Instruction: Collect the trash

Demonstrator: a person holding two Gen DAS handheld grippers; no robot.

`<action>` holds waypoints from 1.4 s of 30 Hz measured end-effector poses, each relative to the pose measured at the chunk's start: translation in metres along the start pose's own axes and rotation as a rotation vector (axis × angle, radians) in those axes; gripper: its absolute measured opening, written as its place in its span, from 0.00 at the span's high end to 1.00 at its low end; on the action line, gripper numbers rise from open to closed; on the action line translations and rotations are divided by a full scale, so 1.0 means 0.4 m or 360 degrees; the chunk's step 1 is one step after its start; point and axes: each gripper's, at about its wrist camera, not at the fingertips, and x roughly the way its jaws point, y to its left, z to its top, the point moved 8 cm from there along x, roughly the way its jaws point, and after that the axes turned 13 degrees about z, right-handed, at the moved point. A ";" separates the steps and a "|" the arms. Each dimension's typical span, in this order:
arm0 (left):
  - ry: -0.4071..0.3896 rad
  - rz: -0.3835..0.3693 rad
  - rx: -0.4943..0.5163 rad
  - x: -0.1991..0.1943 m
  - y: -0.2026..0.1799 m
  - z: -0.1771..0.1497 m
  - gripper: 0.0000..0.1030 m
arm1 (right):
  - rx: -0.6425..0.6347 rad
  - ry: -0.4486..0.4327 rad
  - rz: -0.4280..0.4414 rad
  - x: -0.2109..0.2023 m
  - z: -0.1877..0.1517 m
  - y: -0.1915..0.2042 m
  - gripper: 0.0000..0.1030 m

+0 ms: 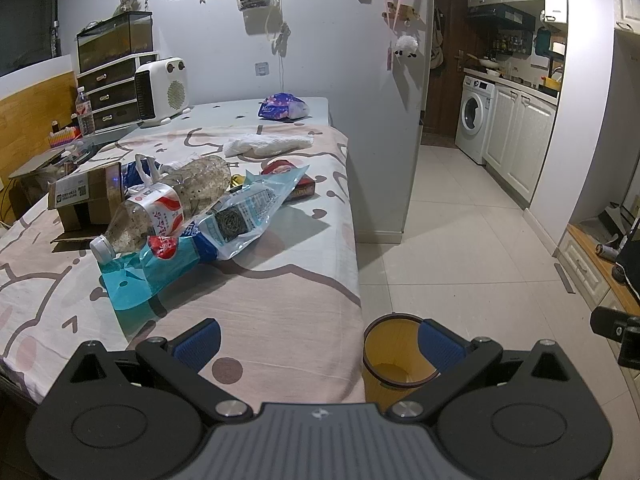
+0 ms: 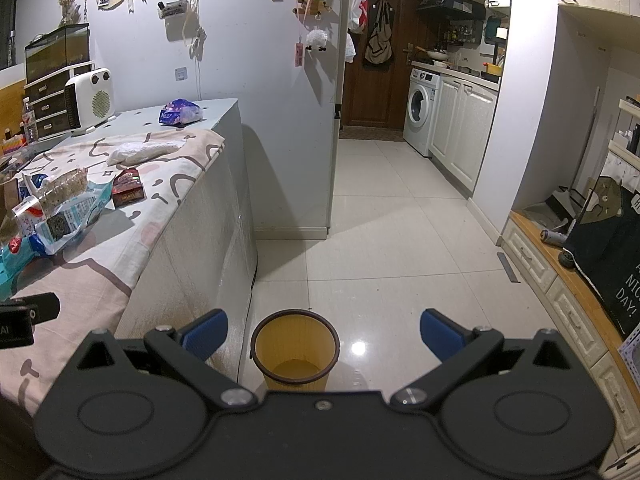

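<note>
- Two grippers were mine: my left gripper (image 1: 320, 344) and my right gripper (image 2: 324, 338) both stood wide open, gripping nothing.
- Trash lay piled on the bed (image 1: 280, 288): a plastic bottle (image 1: 160, 208) resting on a blue plastic bag (image 1: 240, 216), beside a cardboard box (image 1: 86, 198).
- The yellow waste bin (image 2: 296, 350) stood on the floor just beside the bed.

On the table (image 1: 280, 320): bottle (image 1: 168, 204) lying across bags (image 1: 240, 216), box (image 1: 86, 200) just left of it, packet (image 1: 302, 188) right behind the bags, towel (image 1: 266, 145) farther back, heater (image 1: 162, 90) and drawers (image 1: 108, 96) at the rear left. On the floor (image 2: 400, 240), beside the table's right edge: bin (image 2: 295, 350).
</note>
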 end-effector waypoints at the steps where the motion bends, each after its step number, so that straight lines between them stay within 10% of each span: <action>1: 0.0000 -0.0001 0.0000 0.000 -0.001 -0.001 0.00 | -0.0001 0.0000 -0.0001 0.000 0.000 0.000 0.00; 42: -0.0063 0.0018 -0.0025 -0.010 -0.021 0.004 0.00 | 0.0042 -0.0056 0.0015 0.001 -0.005 -0.001 0.00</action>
